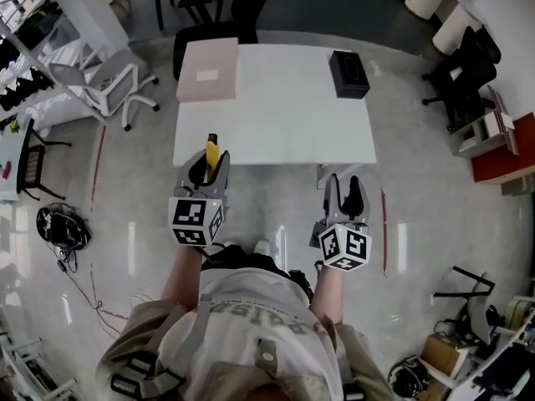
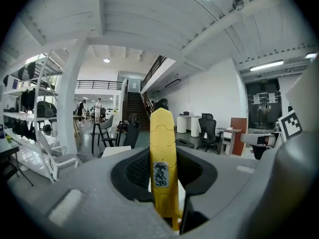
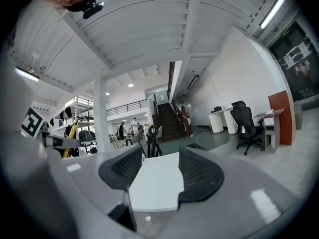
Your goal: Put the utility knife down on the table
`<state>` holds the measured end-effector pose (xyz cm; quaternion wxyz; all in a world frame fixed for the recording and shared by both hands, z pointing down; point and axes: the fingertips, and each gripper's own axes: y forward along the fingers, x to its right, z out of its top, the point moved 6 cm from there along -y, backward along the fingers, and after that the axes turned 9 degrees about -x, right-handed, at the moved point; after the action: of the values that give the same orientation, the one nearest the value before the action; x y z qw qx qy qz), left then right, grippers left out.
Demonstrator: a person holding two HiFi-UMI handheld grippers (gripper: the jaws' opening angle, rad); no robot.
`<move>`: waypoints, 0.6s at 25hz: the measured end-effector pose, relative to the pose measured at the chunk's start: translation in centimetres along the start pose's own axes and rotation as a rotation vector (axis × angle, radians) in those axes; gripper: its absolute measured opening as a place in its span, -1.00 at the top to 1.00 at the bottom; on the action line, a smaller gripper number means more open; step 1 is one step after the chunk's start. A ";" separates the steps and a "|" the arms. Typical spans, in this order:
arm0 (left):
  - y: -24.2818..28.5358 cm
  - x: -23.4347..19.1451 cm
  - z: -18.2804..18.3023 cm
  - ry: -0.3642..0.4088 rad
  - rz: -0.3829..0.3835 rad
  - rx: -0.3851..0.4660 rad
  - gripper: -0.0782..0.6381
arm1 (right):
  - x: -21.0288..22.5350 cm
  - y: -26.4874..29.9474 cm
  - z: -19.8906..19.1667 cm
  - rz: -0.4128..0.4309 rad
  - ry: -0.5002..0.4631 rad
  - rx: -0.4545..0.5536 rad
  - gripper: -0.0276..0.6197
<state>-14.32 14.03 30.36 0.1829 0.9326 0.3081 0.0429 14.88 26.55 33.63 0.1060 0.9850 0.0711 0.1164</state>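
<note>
A yellow utility knife (image 2: 163, 163) stands upright between the jaws of my left gripper (image 1: 209, 170), which is shut on it; its tip (image 1: 212, 150) pokes out over the near edge of the white table (image 1: 276, 115) in the head view. My right gripper (image 1: 344, 197) hangs open just short of the table's near right corner, with nothing between its fingers (image 3: 199, 176). In the right gripper view the table top (image 3: 157, 183) lies straight ahead between the pads. Both grippers point roughly level toward the table.
On the table lie a pinkish flat box (image 1: 207, 69) at the far left and a black box (image 1: 348, 73) at the far right. A black chair (image 1: 201, 36) stands behind the table, a white chair (image 1: 113, 78) to its left. Cables (image 1: 63, 228) lie on the floor at my left.
</note>
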 end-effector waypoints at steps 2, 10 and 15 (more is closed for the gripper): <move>0.6 0.2 -0.2 -0.004 0.001 -0.014 0.48 | 0.6 0.4 -0.6 0.002 0.010 -0.021 0.20; 4.5 0.3 -1.8 -0.004 -0.038 -0.084 0.48 | 1.6 2.7 -2.7 -0.008 0.015 -0.079 0.20; 8.8 0.0 -1.5 0.014 -0.113 -0.118 0.48 | 1.9 5.4 -2.5 -0.025 -0.014 -0.097 0.20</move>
<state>-9.67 7.95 35.02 0.2374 0.9009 0.3587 0.0573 16.77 22.14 37.61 0.1556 0.9785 0.0768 0.1115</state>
